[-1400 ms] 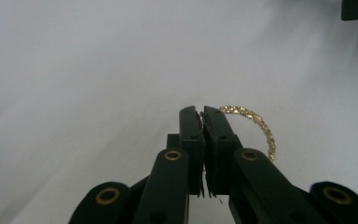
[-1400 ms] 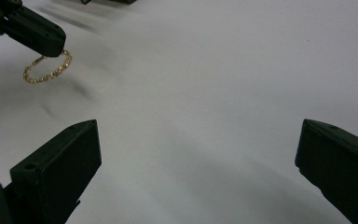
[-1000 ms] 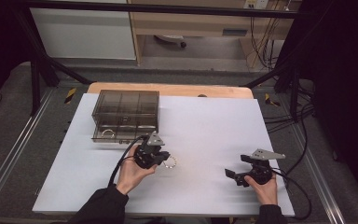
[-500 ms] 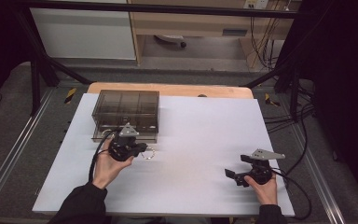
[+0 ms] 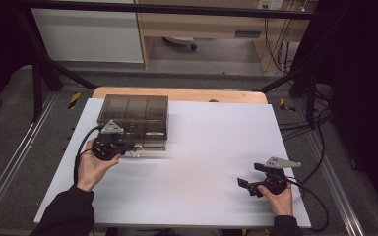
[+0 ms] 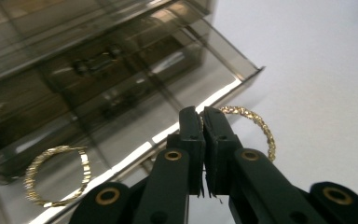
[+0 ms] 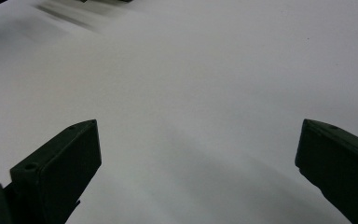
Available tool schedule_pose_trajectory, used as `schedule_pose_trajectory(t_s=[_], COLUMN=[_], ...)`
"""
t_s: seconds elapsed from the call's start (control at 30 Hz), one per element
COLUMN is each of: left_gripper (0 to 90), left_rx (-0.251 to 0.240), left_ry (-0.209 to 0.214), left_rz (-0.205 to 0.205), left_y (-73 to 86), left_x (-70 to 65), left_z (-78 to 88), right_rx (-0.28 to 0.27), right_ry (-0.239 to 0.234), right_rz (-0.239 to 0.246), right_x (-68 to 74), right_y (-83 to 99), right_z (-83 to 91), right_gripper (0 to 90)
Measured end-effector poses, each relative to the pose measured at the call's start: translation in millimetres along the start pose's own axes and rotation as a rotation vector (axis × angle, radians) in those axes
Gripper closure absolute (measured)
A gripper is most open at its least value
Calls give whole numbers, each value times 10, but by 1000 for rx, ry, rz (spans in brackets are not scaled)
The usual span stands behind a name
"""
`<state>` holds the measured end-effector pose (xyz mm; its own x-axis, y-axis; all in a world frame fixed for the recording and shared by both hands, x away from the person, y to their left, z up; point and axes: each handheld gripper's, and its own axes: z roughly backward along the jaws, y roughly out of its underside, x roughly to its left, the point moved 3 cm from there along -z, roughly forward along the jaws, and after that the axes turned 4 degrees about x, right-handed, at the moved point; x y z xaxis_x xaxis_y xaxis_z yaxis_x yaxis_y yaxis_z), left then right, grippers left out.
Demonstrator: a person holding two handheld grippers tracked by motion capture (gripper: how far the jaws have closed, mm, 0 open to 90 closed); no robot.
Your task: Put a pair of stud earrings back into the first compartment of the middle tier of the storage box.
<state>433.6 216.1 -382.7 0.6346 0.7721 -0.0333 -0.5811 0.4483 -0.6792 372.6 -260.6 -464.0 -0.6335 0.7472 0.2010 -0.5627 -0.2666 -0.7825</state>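
On the white table (image 5: 202, 162), as recorded from the high view, a smoked transparent organiser box (image 5: 134, 120) is set at the far left, its near tray edge facing the person. The left gripper (image 5: 130, 147) is held at that near edge, carried by the left hand (image 5: 92, 167) with the forearm angled in from the bottom left; a pale ring-like glint is noted at its tip. The right gripper (image 5: 244, 185) is rested low on the table at the near right, well apart from the box, gripped from behind by the right hand (image 5: 275, 196); it is judged to be parked and idle.

From the left gripper view, the jaws are seen pressed together on a gold twisted bangle (image 6: 256, 128), pinched at its rim so that the hoop stands out to the right, over the white surface just beside the box corner. A second gold bangle (image 6: 58, 175) is seen through the box's tinted plastic at lower left, apparently lying in a compartment. The grip at the rim is judged suited to lowering the hoop into a compartment; whether that is intended cannot be confirmed.

From the right gripper view, the jaws are seen spread wide with nothing between them, over bare table.
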Motion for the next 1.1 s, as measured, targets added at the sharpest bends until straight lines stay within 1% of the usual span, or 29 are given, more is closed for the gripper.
schedule_pose_trajectory(t_s=[0.13, 0.2, 0.23, 0.4, 0.53, 0.6, 0.77, 0.93, 1.0, 1.1], left_gripper=[860, 860, 860, 860, 860, 860, 860, 860, 860, 860], left_rx=[-2, -3, -1, 5, 11, 6, 14, 17, 27, 31], left_ry=[-30, -41, -49, -88, -116, -122, -159, -179, -190, -193], left_rz=[18, 35, 34, 60, 63, 73, 88, 107, 111, 122], left_y=[-1, 6, 9, 44, 73, 83, 111, 146, 161, 189], left_x=[151, 217, 251, 423, 527, 571, 678, 770, 800, 834], left_z=[50, 62, 65, 44, 9, -6, -46, -74, -89, -113], right_rx=[6, 4, 3, 6, 6, 6, 4, 0, 0, 0], right_ry=[-2, -1, -2, -2, -1, -2, 0, 1, 0, 1], right_rz=[-1, -1, -4, -1, -2, -1, -1, -2, -2, 0], right_x=[1, 1, 3, 1, 1, 1, 0, 0, 1, 0], right_y=[1, 1, 0, 1, 1, 1, 1, 0, 0, 0], right_z=[1, 0, 0, 1, 0, 0, 0, 0, -1, 2], right_gripper=[7, 7, 7, 7, 6, 6, 6, 6, 6, 6])
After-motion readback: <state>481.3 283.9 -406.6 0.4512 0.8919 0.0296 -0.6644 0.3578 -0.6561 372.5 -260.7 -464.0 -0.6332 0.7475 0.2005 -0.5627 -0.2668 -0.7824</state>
